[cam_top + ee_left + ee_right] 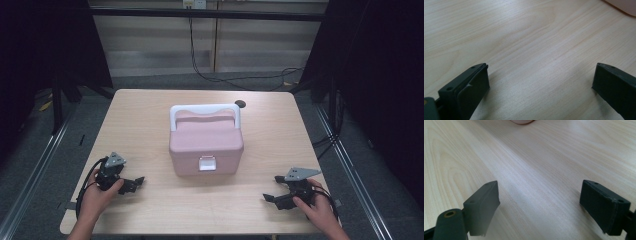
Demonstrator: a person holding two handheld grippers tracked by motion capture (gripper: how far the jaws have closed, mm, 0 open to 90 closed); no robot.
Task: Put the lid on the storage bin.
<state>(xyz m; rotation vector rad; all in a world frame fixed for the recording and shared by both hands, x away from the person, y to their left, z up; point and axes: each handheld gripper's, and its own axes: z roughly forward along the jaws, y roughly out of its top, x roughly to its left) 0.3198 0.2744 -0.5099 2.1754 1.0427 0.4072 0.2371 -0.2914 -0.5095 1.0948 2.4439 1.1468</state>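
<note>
A pink lidded box with a white handle and a white front latch stands in the middle of the wooden table. My left gripper lies low at the front left, held by a hand and pointing toward the box. In the left gripper view it stands open over bare wood, with a corner of the box at the top right. My right gripper sits at the front right, also open, nothing between its jaws. The box's edge shows far ahead of it.
A dark round hole marks the tabletop behind the box. Black cables run over the floor beyond the far edge. Metal rails flank the table, with dark curtains on both sides.
</note>
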